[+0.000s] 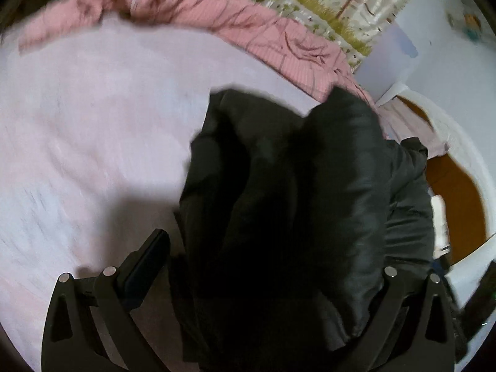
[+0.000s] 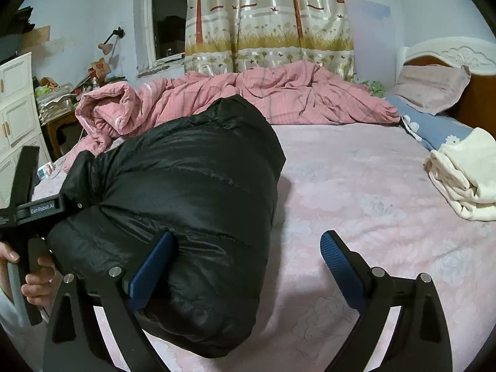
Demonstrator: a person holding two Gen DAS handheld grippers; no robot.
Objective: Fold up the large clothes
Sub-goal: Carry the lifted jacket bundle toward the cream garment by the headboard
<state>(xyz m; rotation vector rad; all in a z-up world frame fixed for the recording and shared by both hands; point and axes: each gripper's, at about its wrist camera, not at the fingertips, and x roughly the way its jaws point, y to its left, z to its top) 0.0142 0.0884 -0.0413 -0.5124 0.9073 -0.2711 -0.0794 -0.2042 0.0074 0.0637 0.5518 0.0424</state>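
Note:
A black puffy down jacket [image 2: 192, 204] lies bunched on the pink bed sheet [image 2: 356, 204]. In the left wrist view the jacket [image 1: 294, 210] fills the space between my left gripper's fingers [image 1: 145, 263]; the jaws stand wide apart and the right finger is hidden behind the cloth. The left gripper [image 2: 34, 207] shows at the left edge of the right wrist view, pressed into the jacket. My right gripper [image 2: 248, 266] is open; its left finger [image 2: 152, 269] touches the jacket's side and its right finger [image 2: 338, 263] is over bare sheet.
A crumpled pink quilt [image 2: 263, 99] lies along the bed's far side below a patterned curtain [image 2: 269, 21]. A folded cream garment [image 2: 465, 176] and pillows [image 2: 434, 90] sit at the right by the white headboard [image 2: 449, 52]. A white cabinet [image 2: 15, 108] stands left.

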